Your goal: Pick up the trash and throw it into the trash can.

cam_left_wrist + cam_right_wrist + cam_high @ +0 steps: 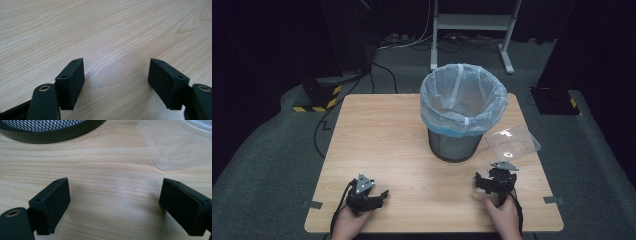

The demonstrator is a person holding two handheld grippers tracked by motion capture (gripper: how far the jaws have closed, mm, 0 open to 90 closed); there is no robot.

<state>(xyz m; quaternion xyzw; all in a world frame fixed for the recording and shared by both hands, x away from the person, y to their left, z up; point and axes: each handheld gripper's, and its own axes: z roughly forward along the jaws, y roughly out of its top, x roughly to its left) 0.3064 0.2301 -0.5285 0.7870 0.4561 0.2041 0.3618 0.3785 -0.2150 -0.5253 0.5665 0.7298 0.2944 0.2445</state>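
High view shows a wooden surface (pixel 382 135) with a mesh waste bin (pixel 455 145) lined with a pale bag (pixel 462 95) standing right of centre, and a clear plastic lid or tray (pixel 512 142) lying flat just to the bin's right, near the far right edge. The right gripper (pixel 496 176) sits just short of that clear piece, its fingers (pixel 50 205) spread wide with nothing between them; in the right gripper view the transparent sheet (pixel 175 147) lies ahead and to the right, apart from the fingers, with the bin's dark base (pixel 55 132) ahead to the left. The left gripper (pixel 379 196) rests low near the front left, fingers (pixel 71 80) equally wide apart over bare wood, holding nothing. This looks like the approach before a pickup, probably to drop the plastic into the bin, though its exact shape is hard to read through the glare. The next move calls for easing the right gripper forward and rightward, getting one finger under the thin edge, then closing gently so the plastic does not slide away.
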